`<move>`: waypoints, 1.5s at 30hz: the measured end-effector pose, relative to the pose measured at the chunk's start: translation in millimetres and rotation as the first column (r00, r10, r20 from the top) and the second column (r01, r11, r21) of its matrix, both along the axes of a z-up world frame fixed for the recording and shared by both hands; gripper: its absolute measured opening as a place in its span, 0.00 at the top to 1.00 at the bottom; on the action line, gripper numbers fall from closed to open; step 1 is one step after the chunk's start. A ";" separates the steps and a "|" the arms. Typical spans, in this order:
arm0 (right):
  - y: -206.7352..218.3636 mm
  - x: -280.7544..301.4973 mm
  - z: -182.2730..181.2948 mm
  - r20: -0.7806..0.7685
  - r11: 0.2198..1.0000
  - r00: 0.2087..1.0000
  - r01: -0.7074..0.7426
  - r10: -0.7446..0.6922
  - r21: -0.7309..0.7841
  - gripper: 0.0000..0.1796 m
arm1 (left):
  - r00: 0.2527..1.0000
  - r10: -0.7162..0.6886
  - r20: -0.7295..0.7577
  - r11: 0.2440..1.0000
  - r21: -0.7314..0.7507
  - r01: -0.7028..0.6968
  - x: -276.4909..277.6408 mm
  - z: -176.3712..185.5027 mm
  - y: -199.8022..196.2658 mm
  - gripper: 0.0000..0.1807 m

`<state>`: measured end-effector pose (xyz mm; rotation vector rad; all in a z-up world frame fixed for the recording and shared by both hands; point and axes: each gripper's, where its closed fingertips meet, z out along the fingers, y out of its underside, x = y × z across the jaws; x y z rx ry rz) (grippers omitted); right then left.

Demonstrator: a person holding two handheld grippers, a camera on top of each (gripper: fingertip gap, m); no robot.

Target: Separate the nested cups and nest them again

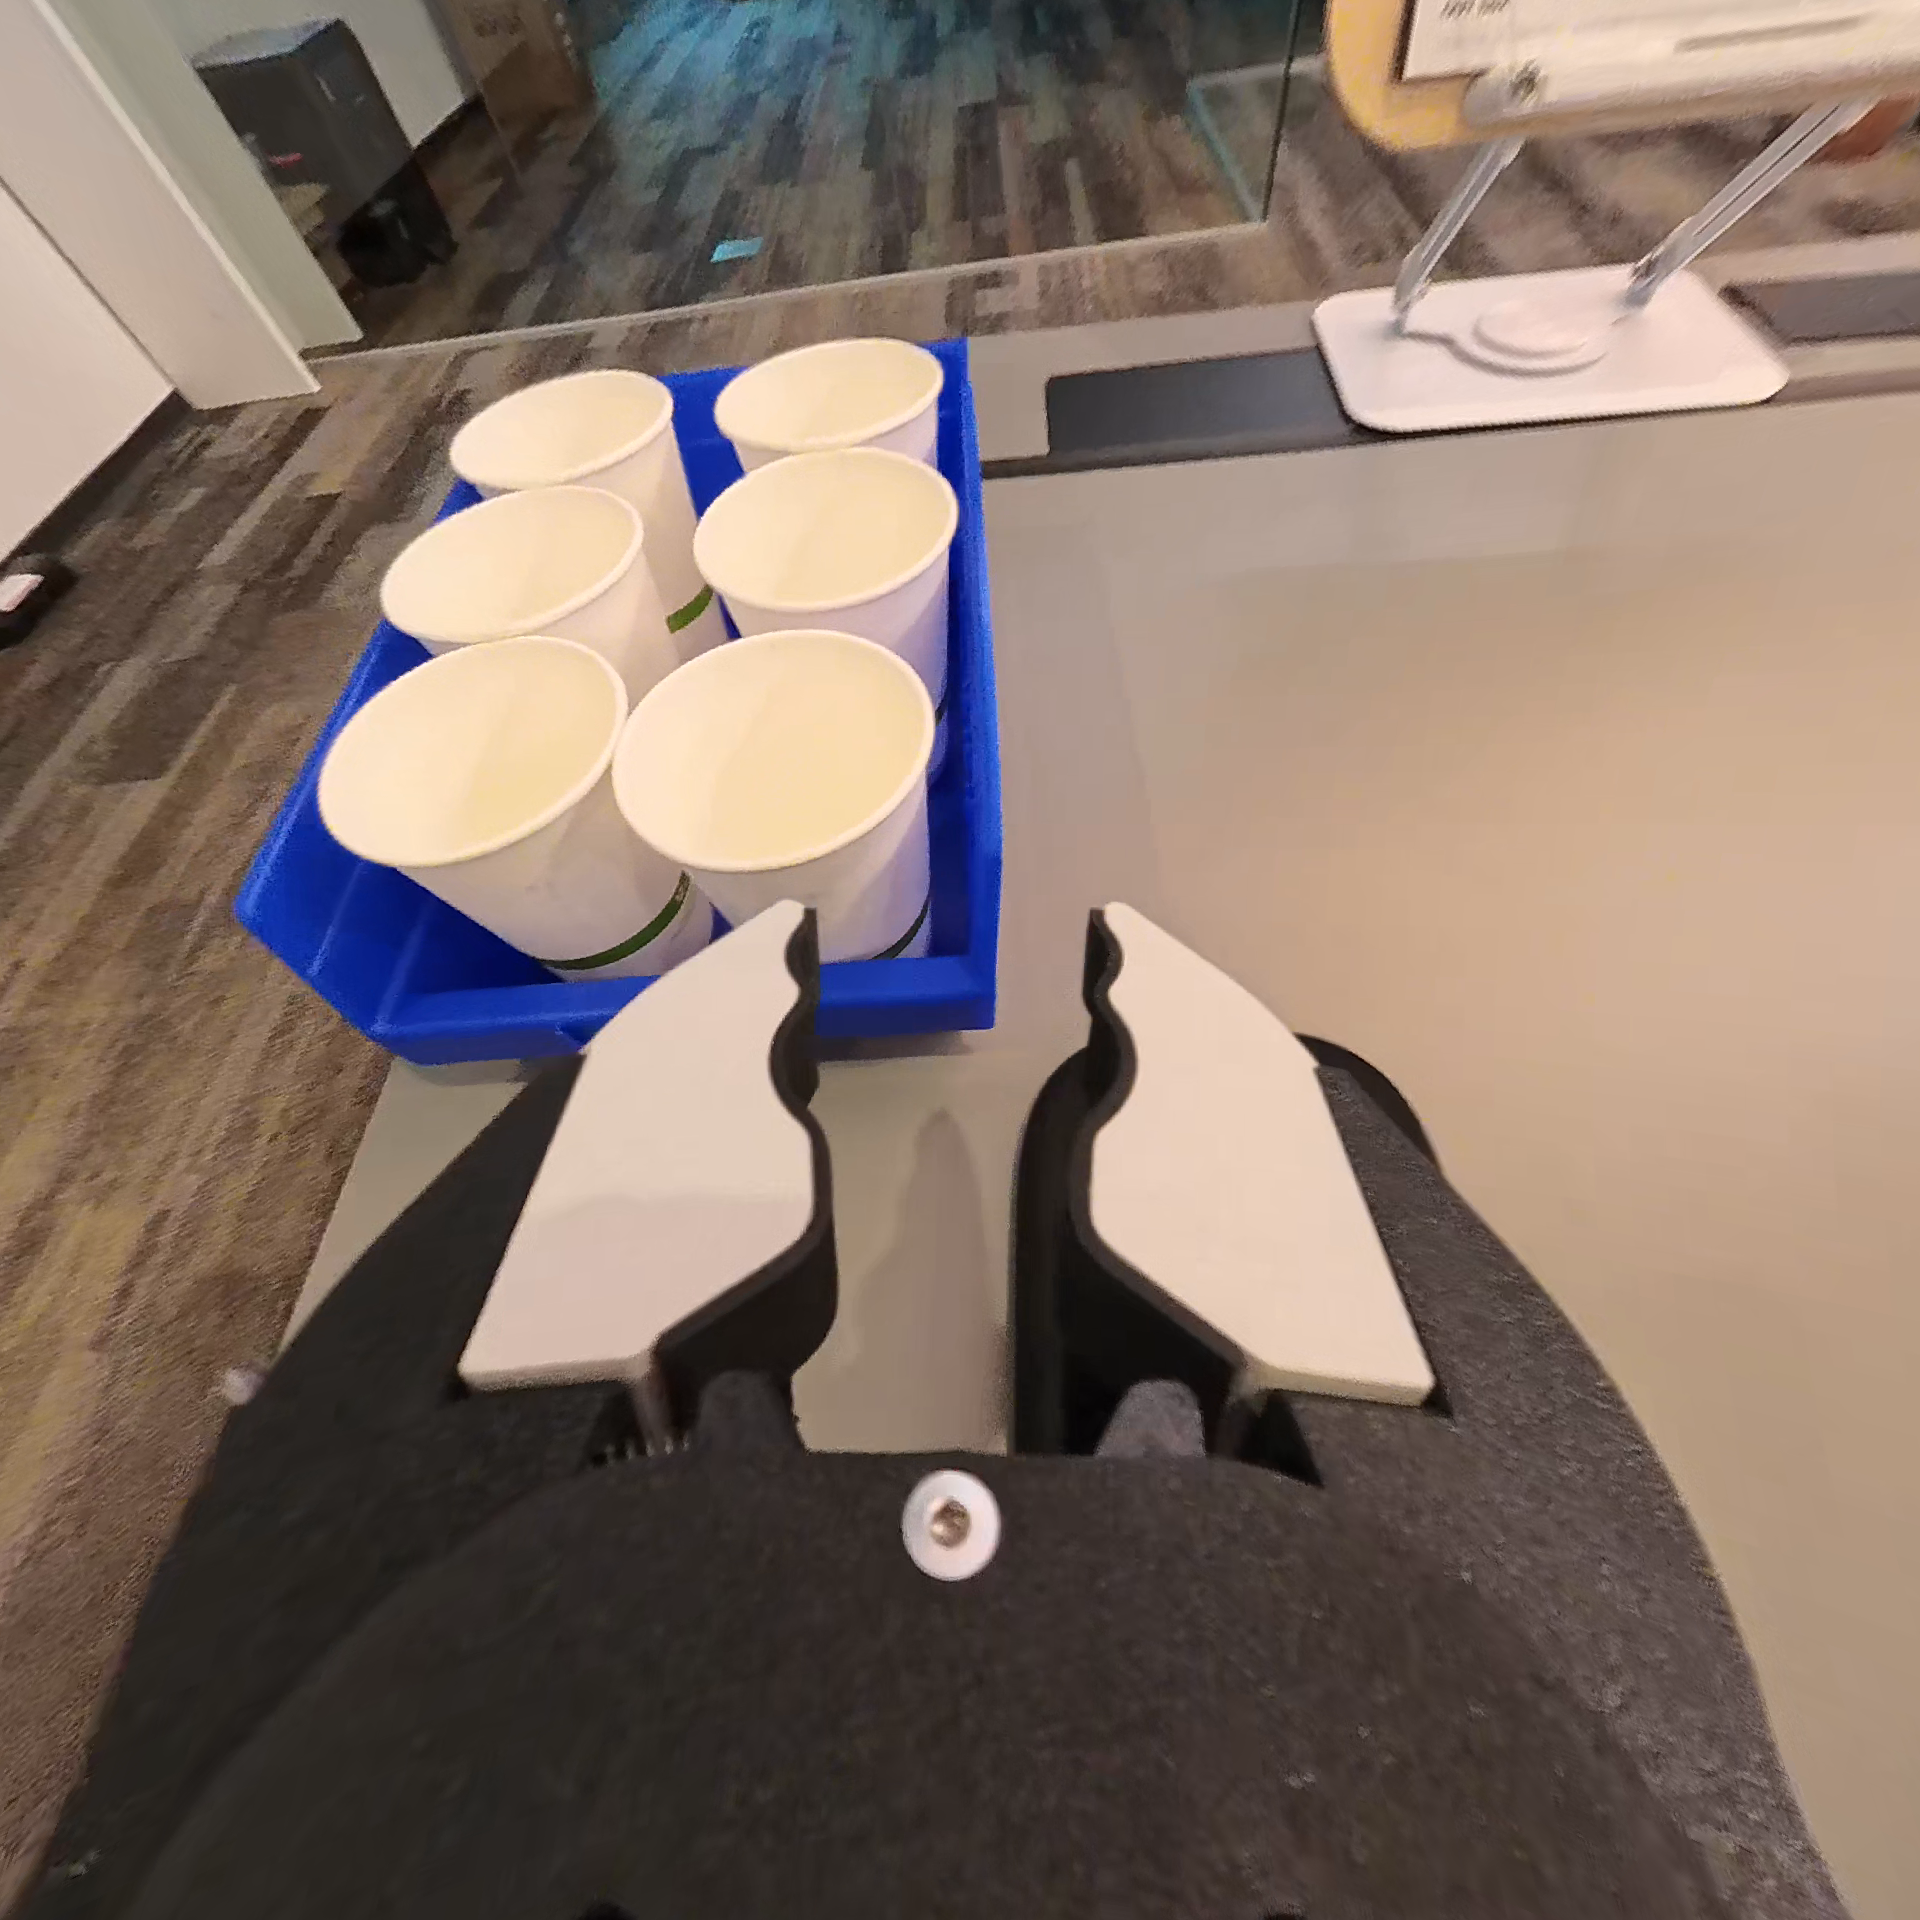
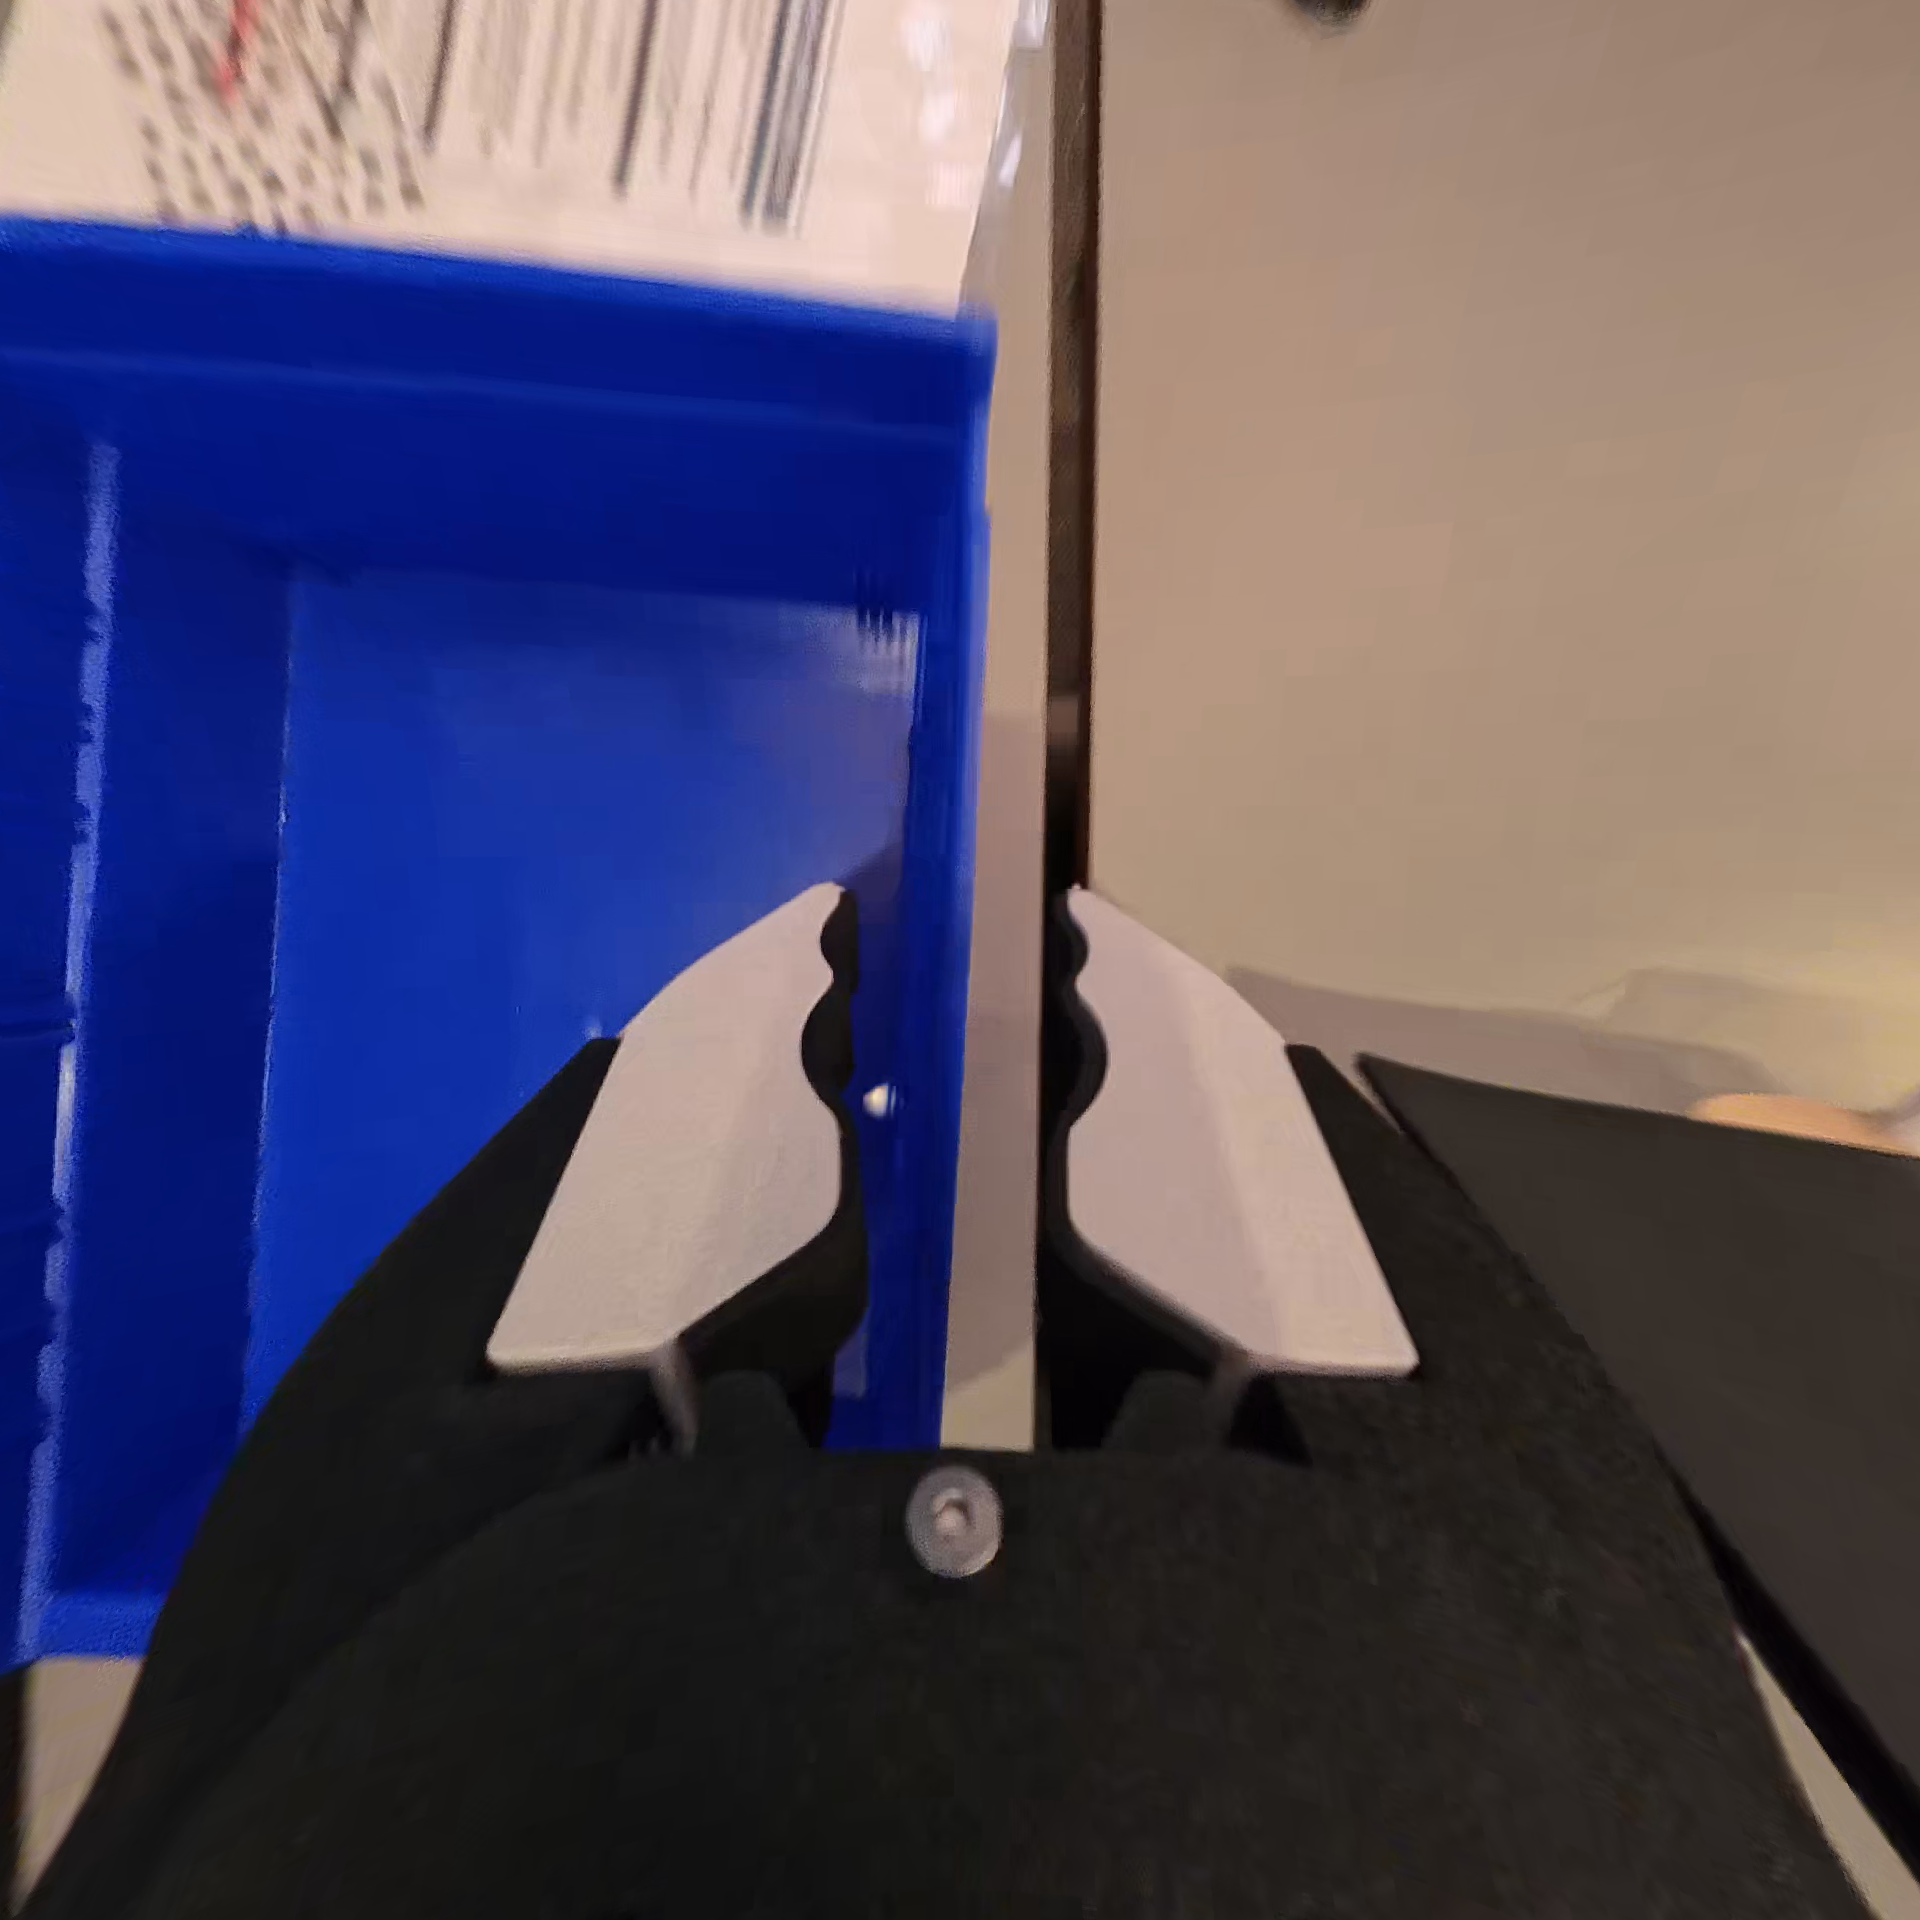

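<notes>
In the left wrist view, several white paper cups with green bands, such as the near right one [image 1: 774, 769], stand upright in a blue bin [image 1: 914, 997] at the table's left edge. My left gripper [image 1: 945, 920] is open and empty, hovering just in front of the bin's near right corner. In the right wrist view, my right gripper [image 2: 956, 904] is open and empty above the right wall of a second blue bin [image 2: 499, 831], which shows no cups in the visible part. That wall runs between the fingers.
The grey table [image 1: 1455, 831] extends right of the cup bin. A white stand base [image 1: 1548, 353] with a raised board sits at the back right. Carpeted floor [image 1: 156, 987] lies left of the table. A printed sheet [image 2: 468, 104] lies beyond the second bin; a black panel [image 2: 1662, 1299] is at right.
</notes>
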<state>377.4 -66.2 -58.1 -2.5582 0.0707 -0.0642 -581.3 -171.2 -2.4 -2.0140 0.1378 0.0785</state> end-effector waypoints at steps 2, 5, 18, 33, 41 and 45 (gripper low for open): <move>6.1 -7.1 36.9 0.121 0.989 0.993 -0.036 0.018 0.147 0.81 | 1.000 -0.020 0.020 0.999 0.026 0.020 0.6 5.4 -1.9 0.73; 15.8 -53.7 99.6 0.216 0.891 0.972 -0.174 0.089 0.419 0.82 | 0.997 -0.072 -0.008 0.996 0.045 0.072 0.8 7.6 -1.1 0.72; 7.0 -372.6 182.7 0.087 0.359 0.627 -0.549 0.774 0.755 0.76 | 0.775 -0.414 -0.478 0.903 -0.326 0.281 -19.2 -28.2 47.0 0.75; 28.7 -483.7 162.2 0.077 0.210 0.411 -0.608 0.908 0.765 0.83 | 0.707 -0.608 -0.363 0.706 -0.655 0.271 -27.2 -70.9 70.2 0.82; 37.8 -472.6 137.9 -0.017 0.267 0.382 -0.613 0.924 0.744 0.85 | 0.715 -0.615 -0.332 0.690 -0.666 0.284 -25.7 -74.5 68.7 0.96; 40.2 -476.1 126.4 -0.041 0.286 0.371 -0.635 0.928 0.718 0.84 | 0.721 -0.614 -0.322 0.693 -0.657 0.296 -23.6 -69.2 64.4 0.96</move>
